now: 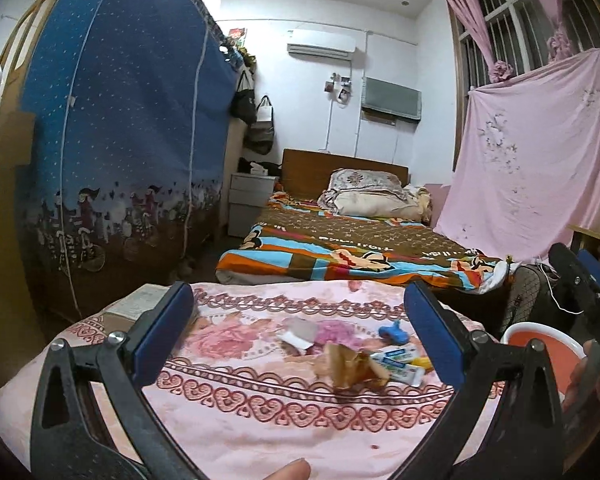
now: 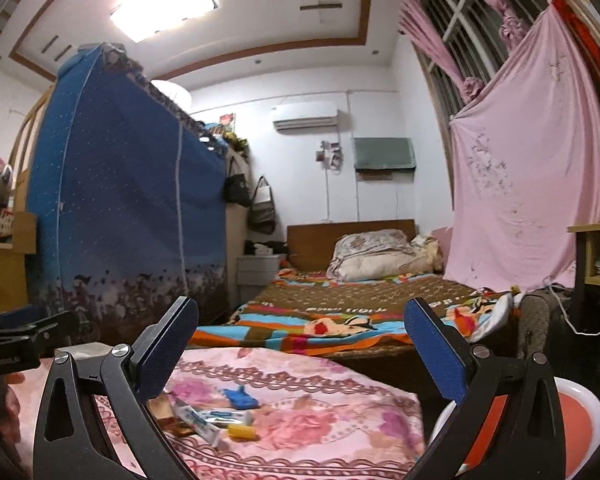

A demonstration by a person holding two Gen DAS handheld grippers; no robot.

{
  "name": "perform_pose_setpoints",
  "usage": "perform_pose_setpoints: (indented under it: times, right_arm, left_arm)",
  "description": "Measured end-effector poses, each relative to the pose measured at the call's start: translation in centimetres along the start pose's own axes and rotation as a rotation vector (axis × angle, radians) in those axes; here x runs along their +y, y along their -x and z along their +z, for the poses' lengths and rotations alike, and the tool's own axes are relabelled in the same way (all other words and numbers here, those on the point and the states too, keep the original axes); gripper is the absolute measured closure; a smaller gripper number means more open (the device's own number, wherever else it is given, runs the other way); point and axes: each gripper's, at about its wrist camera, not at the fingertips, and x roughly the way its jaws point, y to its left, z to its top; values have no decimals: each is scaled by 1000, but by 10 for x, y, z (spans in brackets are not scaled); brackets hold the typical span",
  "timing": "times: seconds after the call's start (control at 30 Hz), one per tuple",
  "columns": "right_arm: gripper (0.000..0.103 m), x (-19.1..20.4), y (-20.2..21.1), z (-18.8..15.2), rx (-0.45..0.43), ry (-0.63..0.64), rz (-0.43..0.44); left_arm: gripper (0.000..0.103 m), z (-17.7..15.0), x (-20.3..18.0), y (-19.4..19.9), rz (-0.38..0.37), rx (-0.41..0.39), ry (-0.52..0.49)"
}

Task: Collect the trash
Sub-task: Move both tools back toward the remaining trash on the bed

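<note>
Trash lies on a pink floral cloth: a crumpled brown wrapper, a white and grey paper scrap, a blue and white tube, a yellow cap and a small blue piece. My left gripper is open and empty, just before the pile. My right gripper is open and empty, held above the cloth; the tube, yellow cap and blue piece lie low left of it. An orange bin with a white rim stands at the cloth's right edge.
A bed with a colourful blanket lies beyond the cloth. A tall blue fabric wardrobe stands at the left. A pink sheet hangs at the right by the window. A white nightstand is beside the bed.
</note>
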Motion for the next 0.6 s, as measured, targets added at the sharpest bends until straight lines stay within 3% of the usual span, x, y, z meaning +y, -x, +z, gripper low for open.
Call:
perform_pose_setpoints:
  times: [0.33,0.5,0.6]
  right_arm:
    - [0,17,-30,-21,140,36,23]
    - [0,8,-53,-31,284,-5,28]
    - [12,4,-65,-37,362,-32,36]
  left_arm:
    - [11,-14,0,-11,-17,42,-25]
    - [11,-16,-2,-24,-26,118,-32]
    - [13,-18,-4,-33,-39,175,-33]
